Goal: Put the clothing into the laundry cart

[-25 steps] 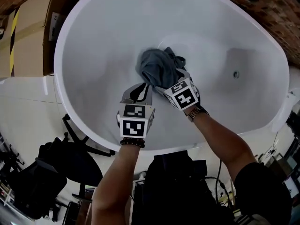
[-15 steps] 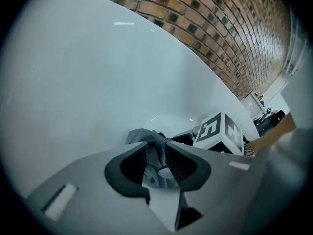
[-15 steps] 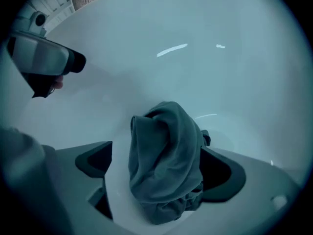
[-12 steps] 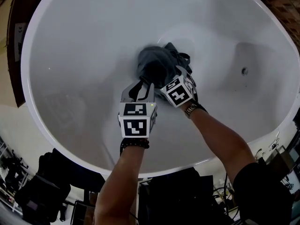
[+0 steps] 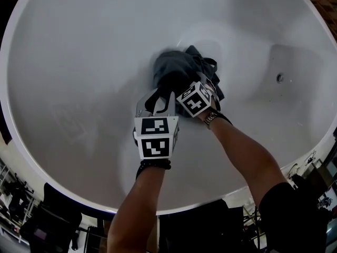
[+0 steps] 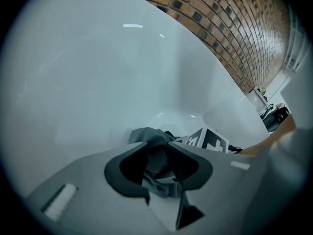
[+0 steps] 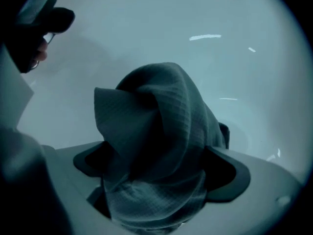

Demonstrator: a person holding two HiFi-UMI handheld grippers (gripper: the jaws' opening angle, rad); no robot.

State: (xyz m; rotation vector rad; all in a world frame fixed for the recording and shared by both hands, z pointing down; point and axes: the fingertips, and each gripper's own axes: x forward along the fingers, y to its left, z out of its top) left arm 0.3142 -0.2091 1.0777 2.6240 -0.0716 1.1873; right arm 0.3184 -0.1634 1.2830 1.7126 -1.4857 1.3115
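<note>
Two forearms reach away from me in the head view, the left forearm (image 5: 134, 210) with a dark beaded band at the wrist, the right forearm (image 5: 247, 157) with a watch (image 5: 210, 118). Both go down over the near rim and into the white tub (image 5: 79, 62).

My left gripper (image 5: 156, 100) sits just beside the right one and points down at the near edge of the clothing (image 5: 176, 70). In its own view its jaws stand apart, having just been opening. A fold of the grey cloth shows in the gap between them, and nothing is pinched. The right gripper's marker cube (image 6: 208, 140) shows just beyond, on the right.

My right gripper (image 5: 200, 91) is pushed into the same heap from the near right side. Its jaws have also just been opening and now stand wide. The bunched grey waffle-weave cloth rises up between them, loose rather than clamped.

The clothing is one crumpled dark grey bundle lying on the tub's floor, about mid-basin, touching both grippers. A dark strap or cuff pokes out on its far right side.

Further right, well apart from the bundle, a small round hole (image 5: 280, 78) sits in the tub wall. Beyond the far rim, the left gripper view shows a brick wall (image 6: 234, 28).
</note>
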